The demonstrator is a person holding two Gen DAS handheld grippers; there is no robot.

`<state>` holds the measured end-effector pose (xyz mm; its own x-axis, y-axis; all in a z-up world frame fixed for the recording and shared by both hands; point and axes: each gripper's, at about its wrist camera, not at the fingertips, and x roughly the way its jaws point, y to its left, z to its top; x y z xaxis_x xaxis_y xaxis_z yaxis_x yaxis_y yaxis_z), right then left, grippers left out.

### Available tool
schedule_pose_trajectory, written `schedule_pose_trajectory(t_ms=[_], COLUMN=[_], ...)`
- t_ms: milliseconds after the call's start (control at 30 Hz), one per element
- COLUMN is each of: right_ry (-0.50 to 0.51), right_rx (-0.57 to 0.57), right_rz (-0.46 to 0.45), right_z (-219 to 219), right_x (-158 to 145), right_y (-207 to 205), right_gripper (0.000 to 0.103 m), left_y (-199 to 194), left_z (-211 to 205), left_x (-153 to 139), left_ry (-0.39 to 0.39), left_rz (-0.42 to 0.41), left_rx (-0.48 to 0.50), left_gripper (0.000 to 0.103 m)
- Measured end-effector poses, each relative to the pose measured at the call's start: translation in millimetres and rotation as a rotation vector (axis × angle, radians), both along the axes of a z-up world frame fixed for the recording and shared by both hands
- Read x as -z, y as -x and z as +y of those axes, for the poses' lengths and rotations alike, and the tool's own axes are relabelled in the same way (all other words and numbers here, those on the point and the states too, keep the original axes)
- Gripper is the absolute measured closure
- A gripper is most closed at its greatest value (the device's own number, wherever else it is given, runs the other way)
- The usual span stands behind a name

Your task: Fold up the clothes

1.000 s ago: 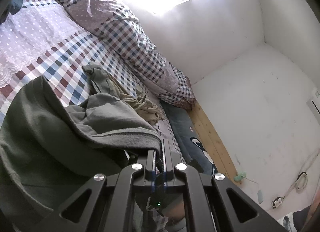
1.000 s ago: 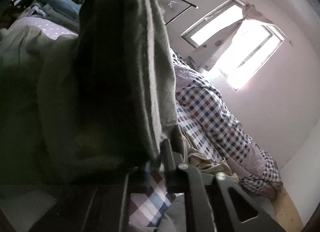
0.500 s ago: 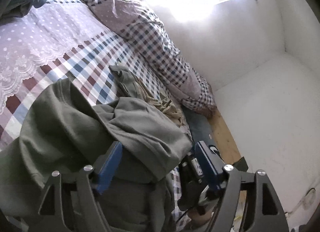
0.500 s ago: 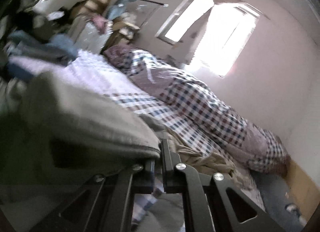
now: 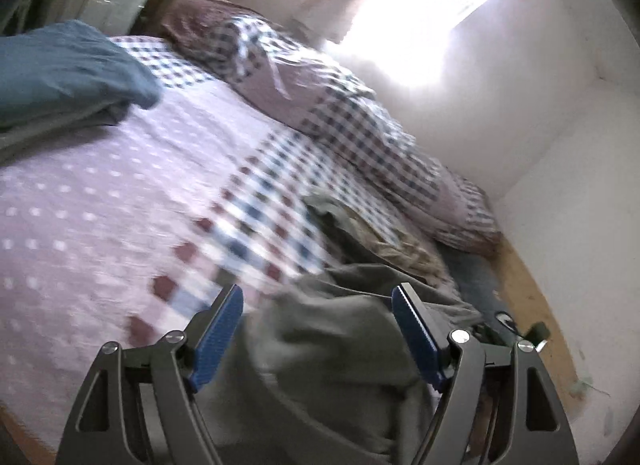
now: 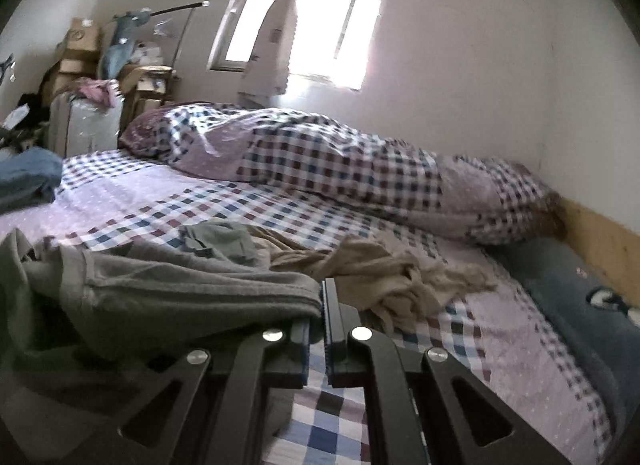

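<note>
Nearest to us, the left tongs (image 5: pixel 318 329) stand wide apart, and the grey-green garment (image 5: pixel 344 357) lies under and between their blue pads (image 5: pixel 218 329) without being pressed, so on this side the cloth is free. Our right tongs (image 6: pixel 322 305) are together and clamped on a hemmed edge of the same garment (image 6: pixel 180 289), which hangs in loose folds to the left of them, just above the bed (image 6: pixel 500 329). So the fold is, in our judgement, only half held: one corner is gripped, the other is released. The risk we see is that the free side slides or bunches when the right hand pulls, and then the fold becomes crooked. Also the left pads may close on two layers, or on the sheet, because the left view is blurred and the edge is hard to find. A little farther lies a beige crumpled cloth (image 6: pixel 384 273) near the garment; it can be dragged along. Behind it is the checked quilt (image 6: pixel 320 161) along the wall, a blue garment (image 5: pixel 68 69) at the far left, and then the bright window (image 6: pixel 312 17).
</note>
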<state>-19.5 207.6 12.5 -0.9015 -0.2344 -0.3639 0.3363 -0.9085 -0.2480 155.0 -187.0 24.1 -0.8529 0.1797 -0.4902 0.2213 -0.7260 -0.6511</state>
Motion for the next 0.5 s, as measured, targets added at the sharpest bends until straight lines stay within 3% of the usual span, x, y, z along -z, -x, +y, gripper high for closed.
schedule_pose_trajectory(t_ms=[233, 500], right_ry=[0.029, 0.018], right_rx=[0.021, 0.012], right_rz=[-0.017, -0.015], right_z=[6, -1], right_x=[2, 4], right_y=[7, 5], right_gripper=[0.099, 0.099], left_y=[6, 10], left_z=[-1, 16], left_x=[19, 27], left_ry=[0.028, 0.077], left_rz=[-0.136, -0.228], left_rx=[0.025, 0.09], left_gripper=[0.022, 0.026])
